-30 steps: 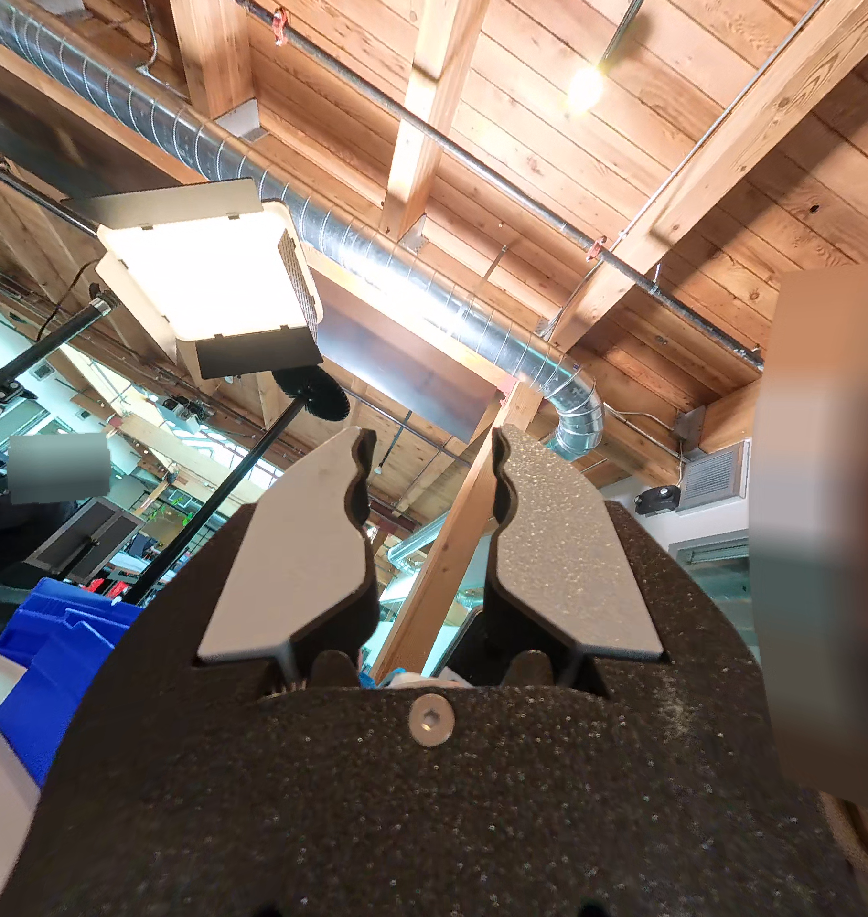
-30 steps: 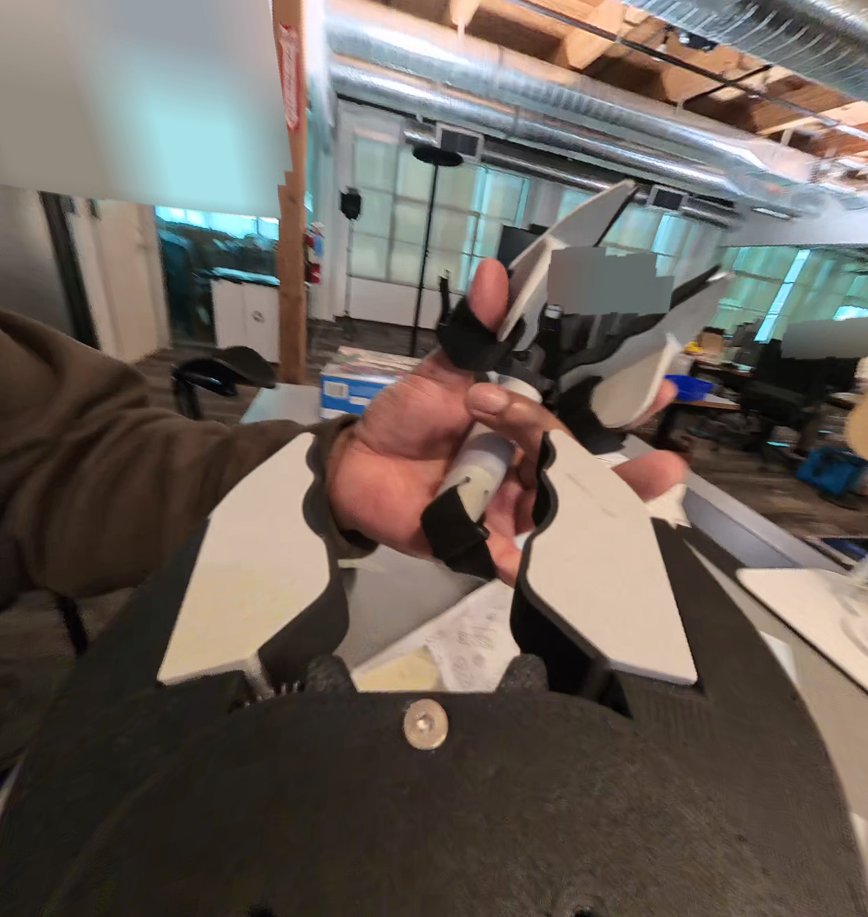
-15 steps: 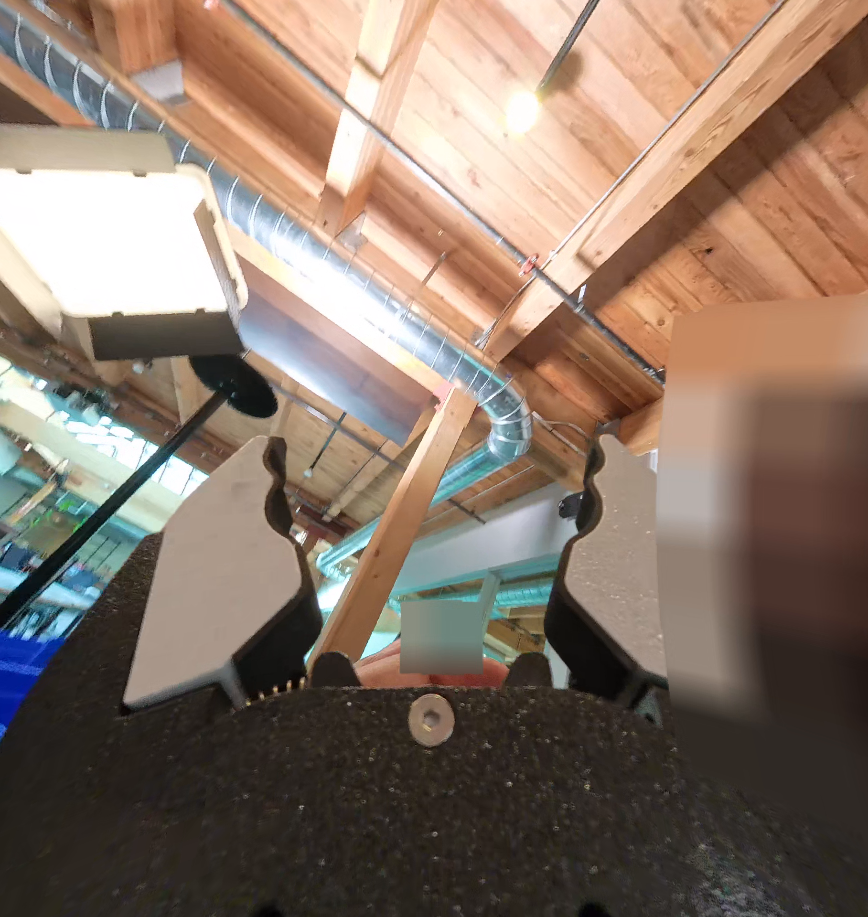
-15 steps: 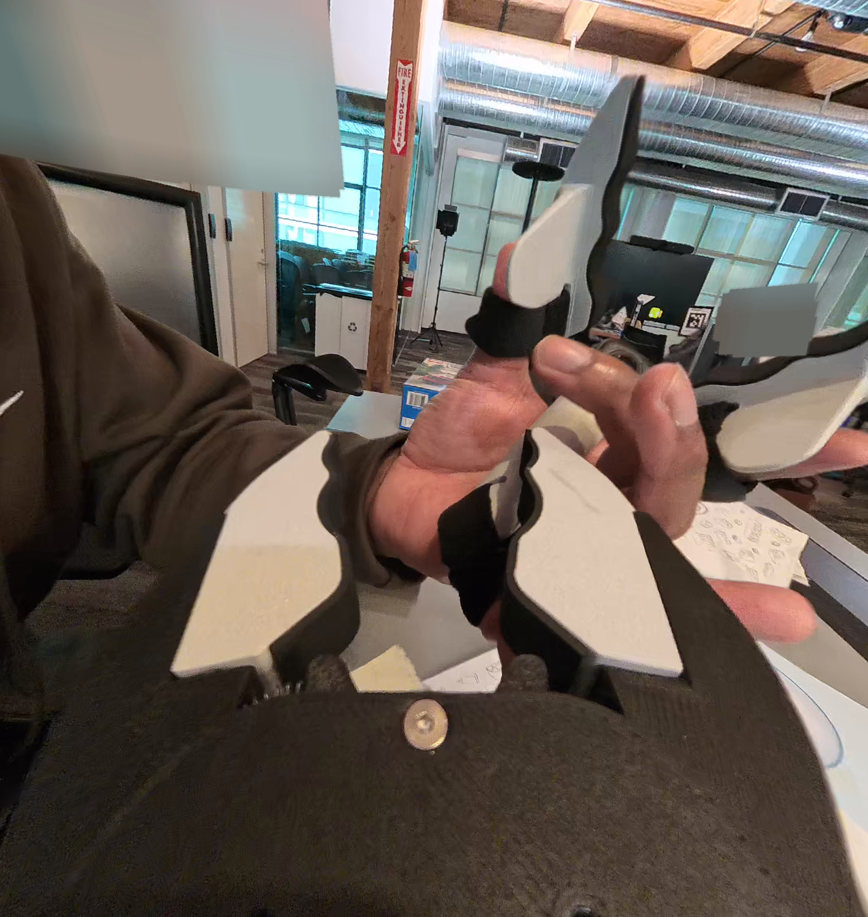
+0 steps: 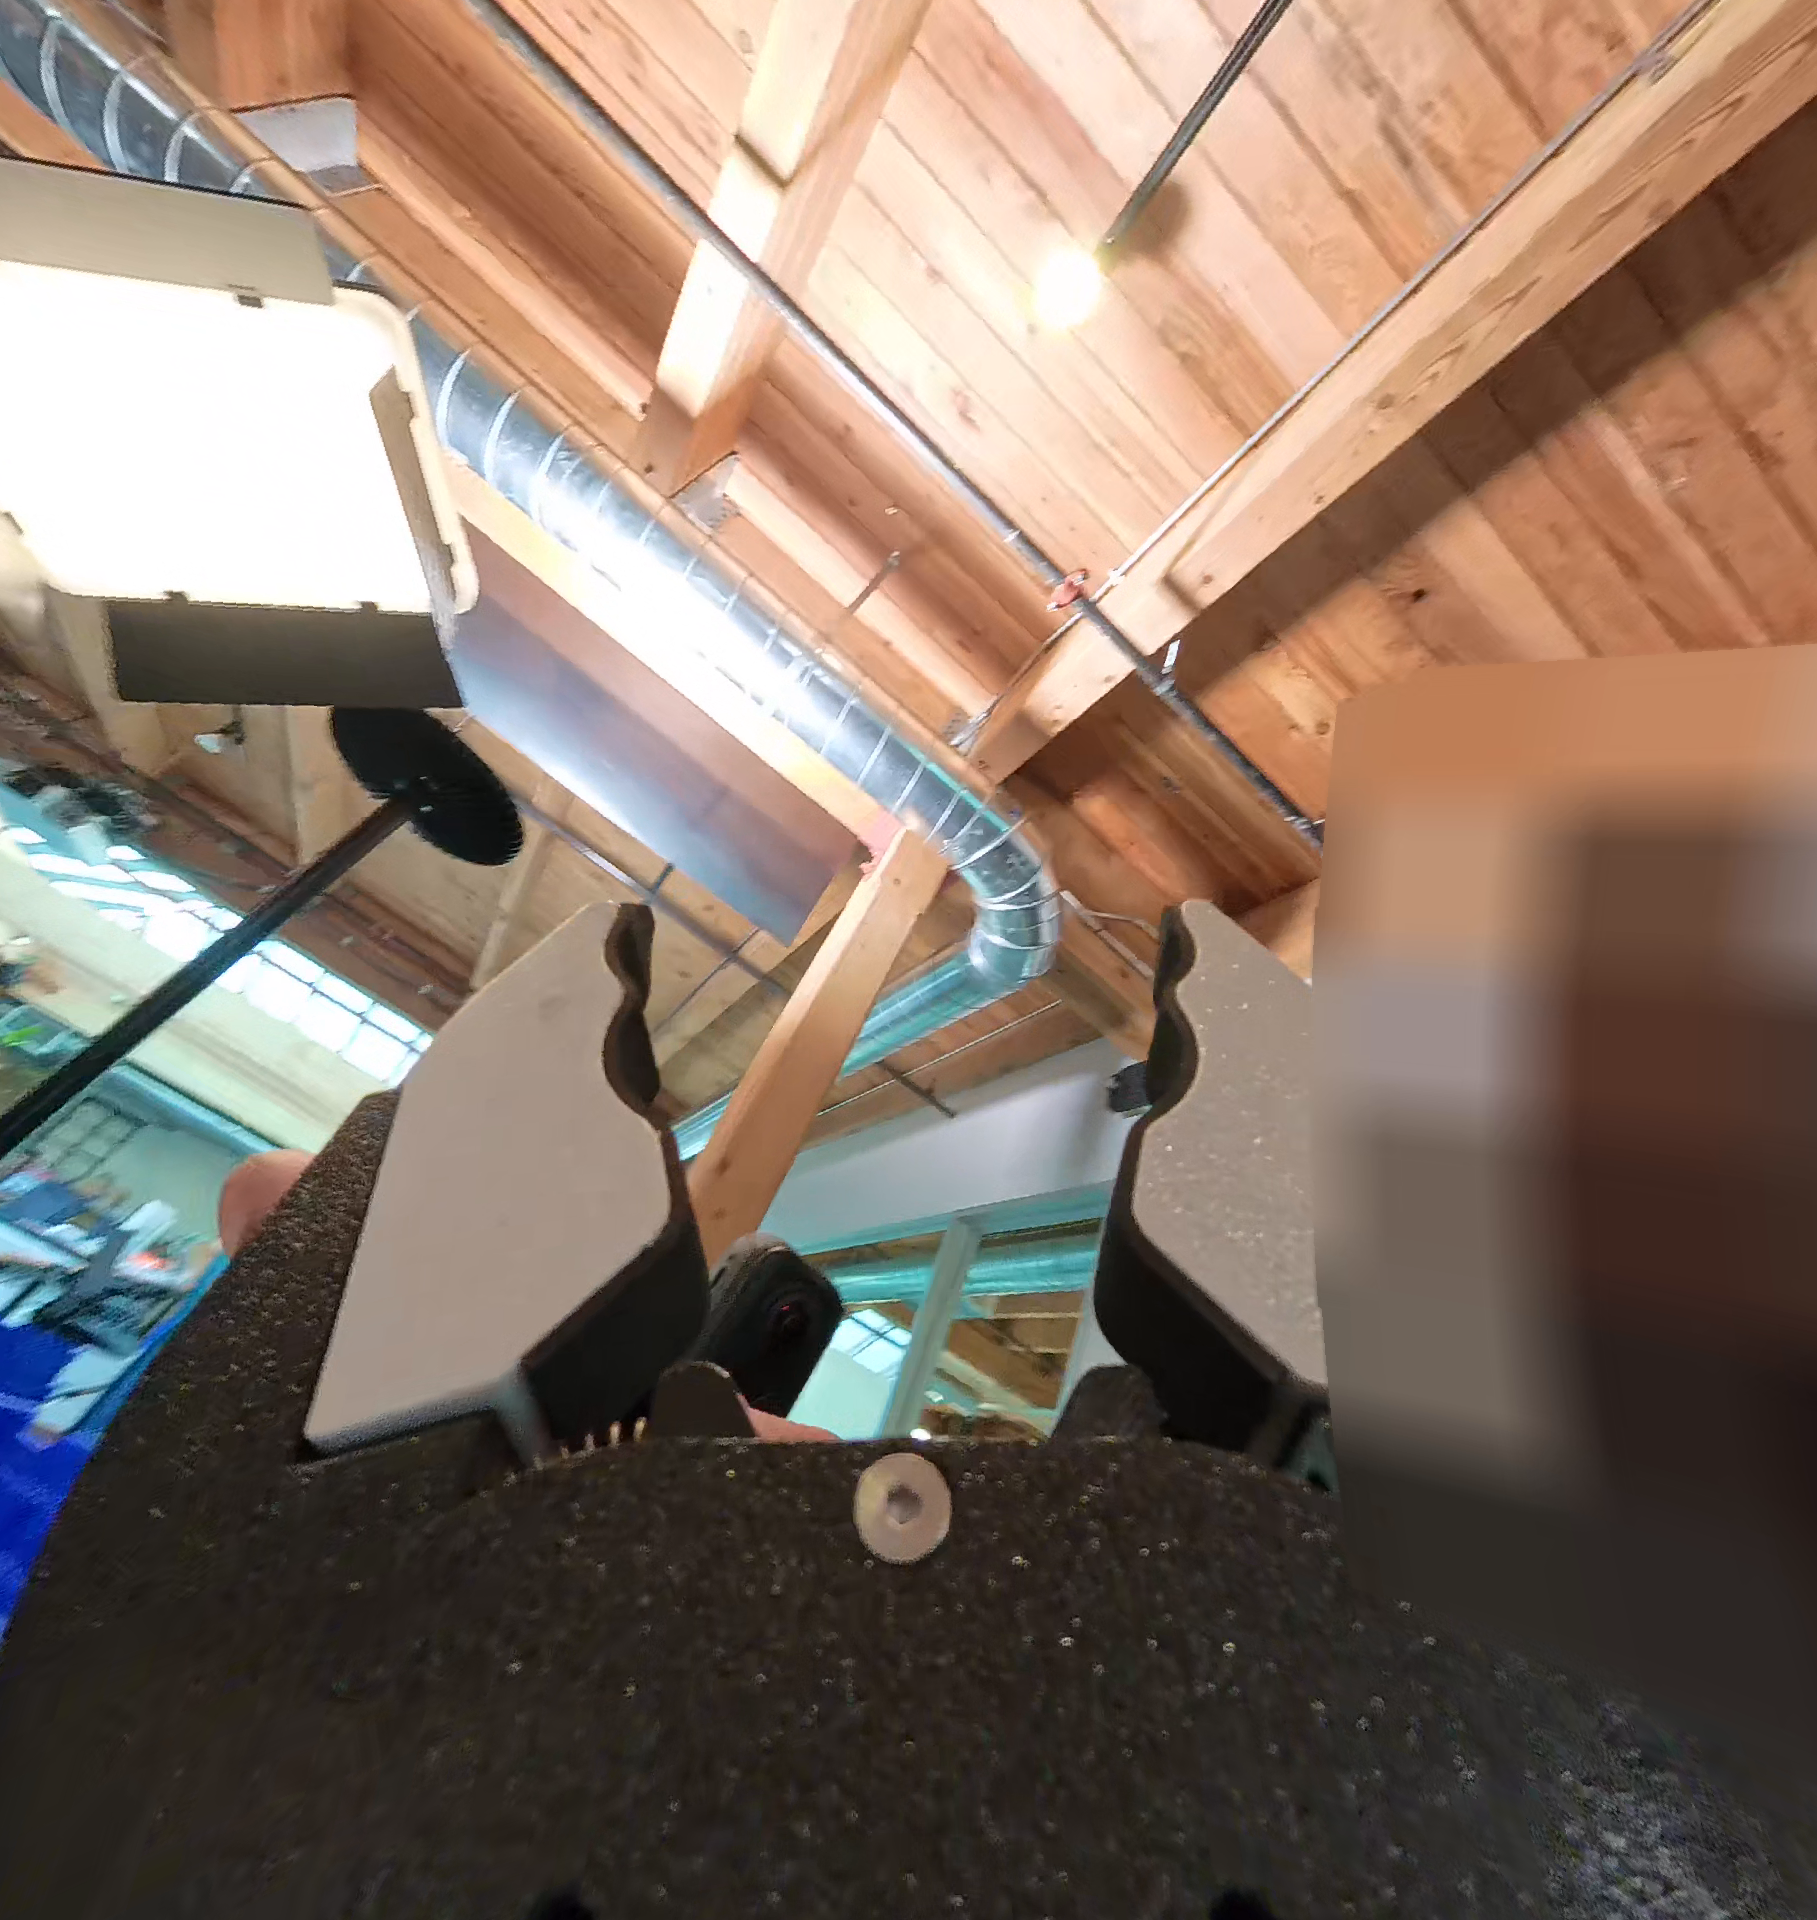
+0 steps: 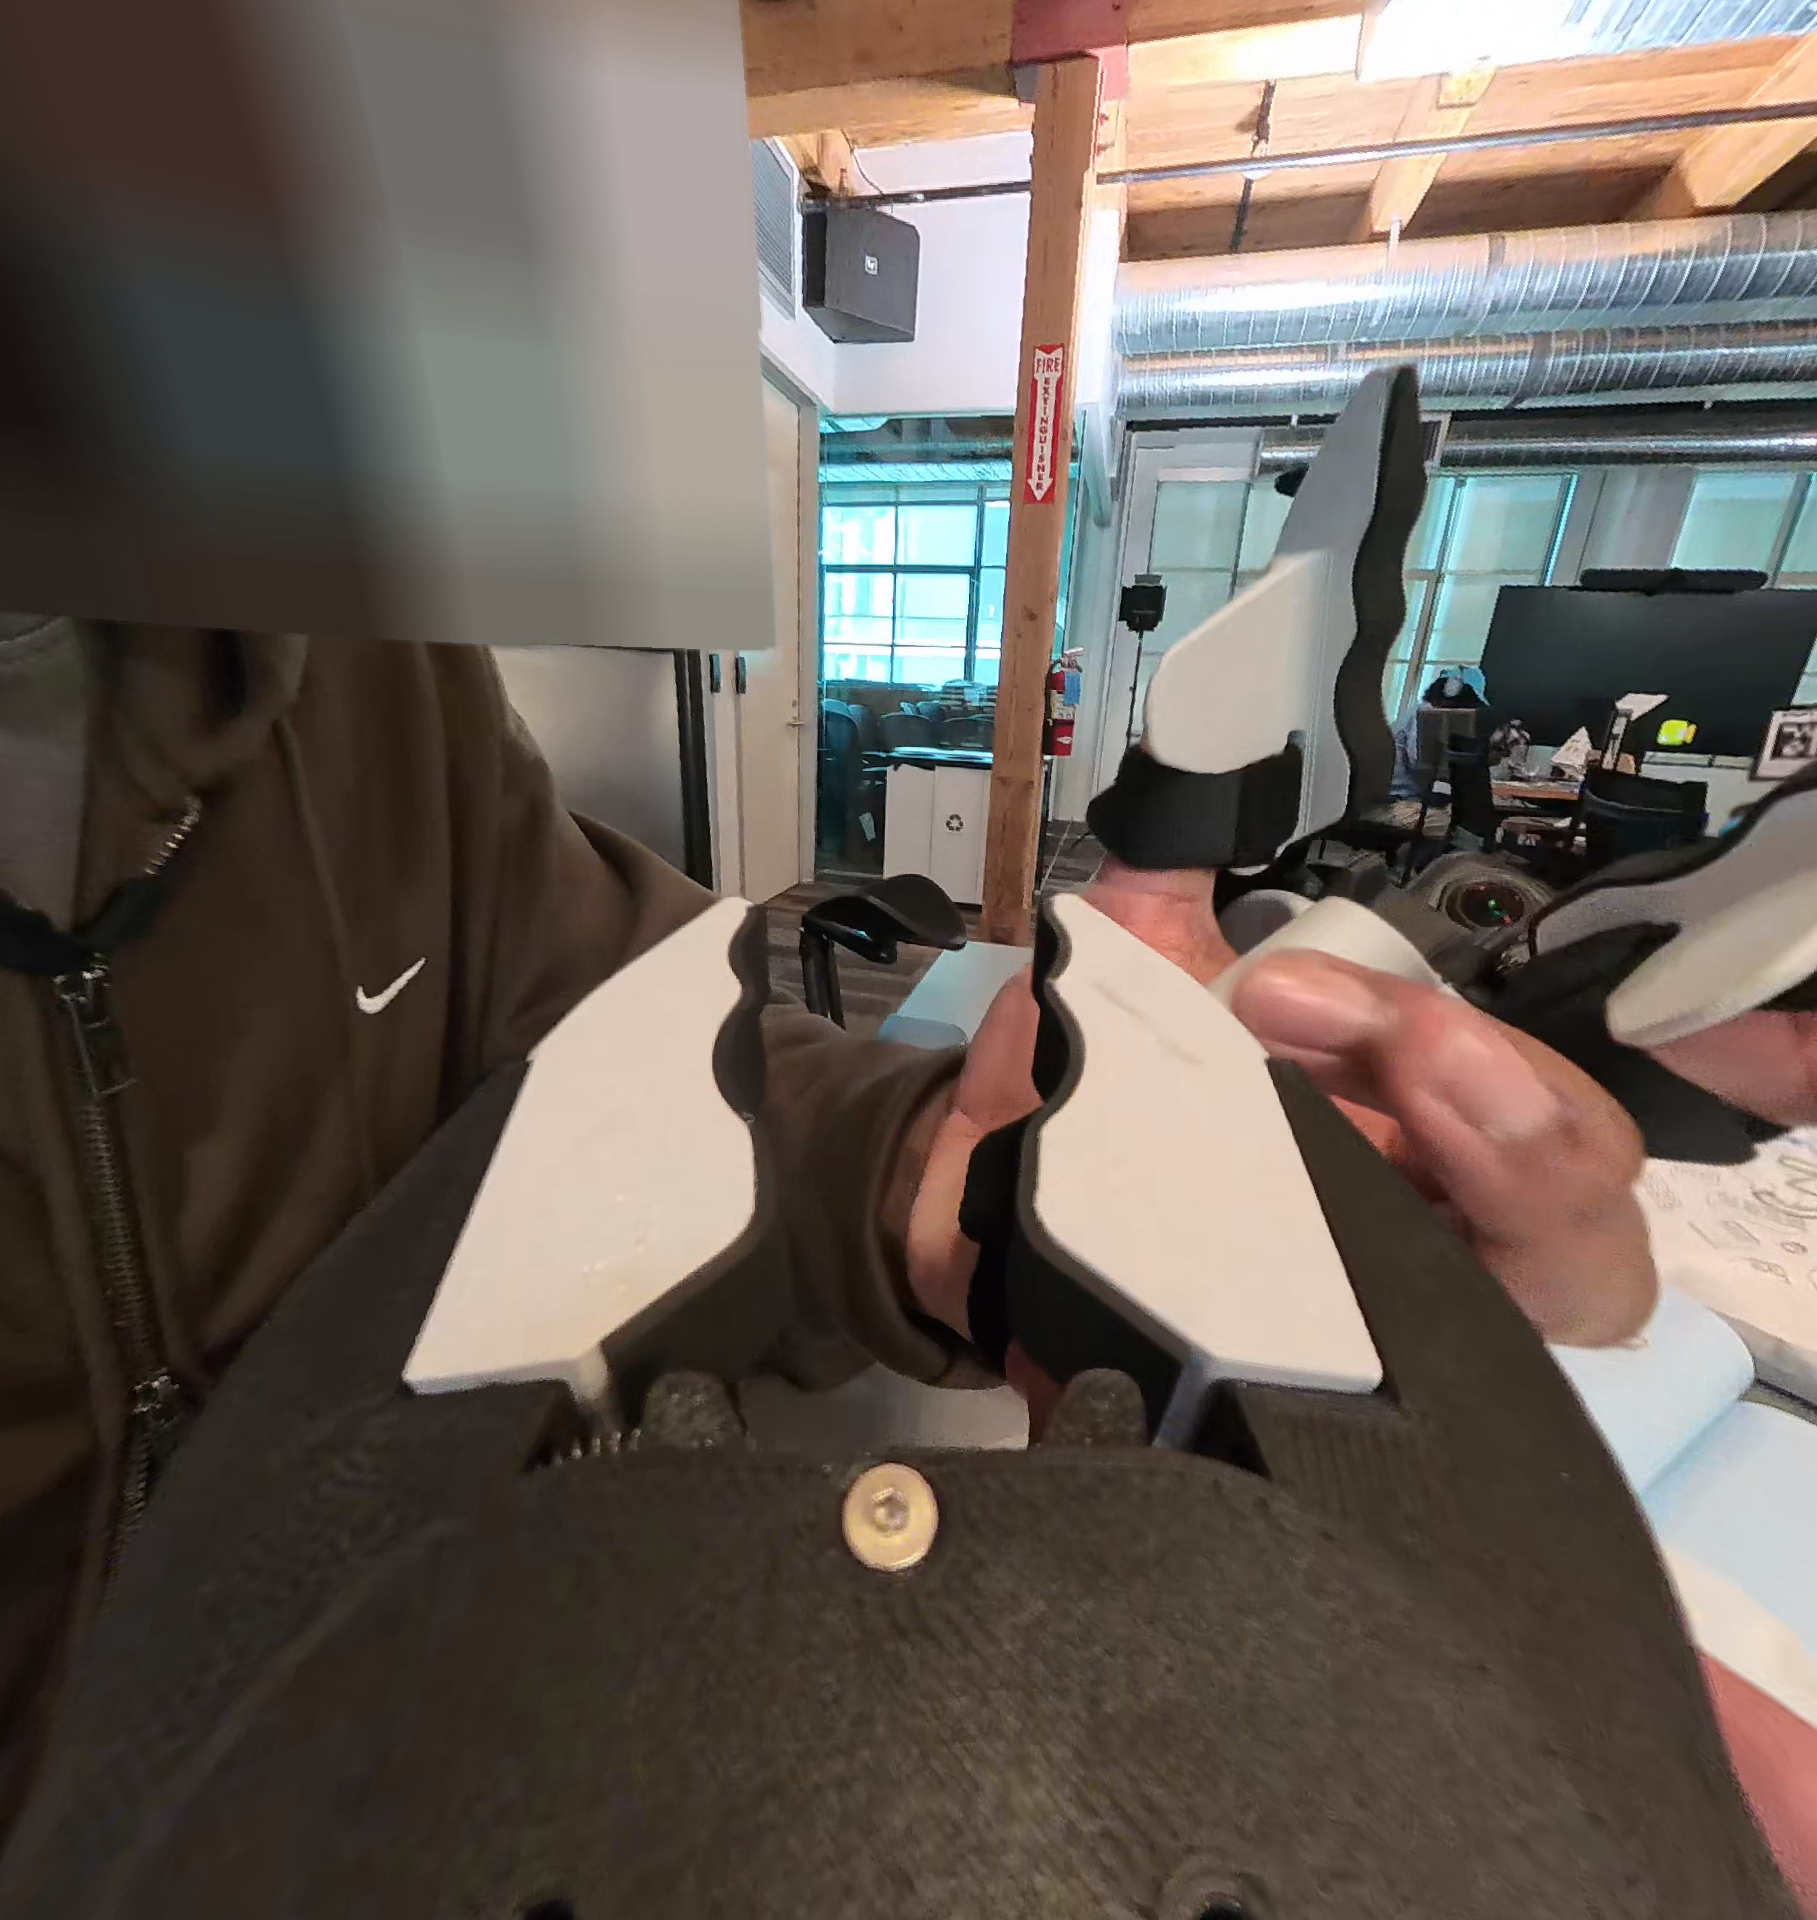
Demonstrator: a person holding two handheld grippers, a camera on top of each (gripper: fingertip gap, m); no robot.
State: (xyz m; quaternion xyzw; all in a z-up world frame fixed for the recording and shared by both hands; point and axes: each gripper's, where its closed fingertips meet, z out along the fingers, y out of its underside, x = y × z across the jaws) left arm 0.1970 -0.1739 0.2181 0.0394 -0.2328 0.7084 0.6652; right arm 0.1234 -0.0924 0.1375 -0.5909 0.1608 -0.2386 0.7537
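Note:
My left gripper [image 5: 899,925] points up at the wooden ceiling [image 5: 1299,364]. Its jaws stand wide apart with only air between them. It also shows in the right wrist view, where a person's hand [image 6: 1403,1091] holds it, its fingers [image 6: 1288,623] spread wide. My right gripper [image 6: 896,914] points at the person in a brown hoodie [image 6: 260,1039] and at that hand. Its jaws are partly open and the pads press on nothing; the hand lies behind the right finger [image 6: 1174,1143]. A black camera lens [image 5: 779,1309] peeks low between the left gripper's fingers.
A lit light panel [image 5: 177,436] on a black stand hangs at the upper left, with a silver duct [image 5: 738,623] behind it. A wooden post [image 6: 1039,520] stands behind the hand. A table with printed paper [image 6: 1797,1247] lies at the right. Something blue [image 5: 0,1455] sits at the left edge.
The left gripper's jaws have opened from a narrow gap to wide apart. The right gripper's jaws have narrowed on air, and it has swung left toward the person.

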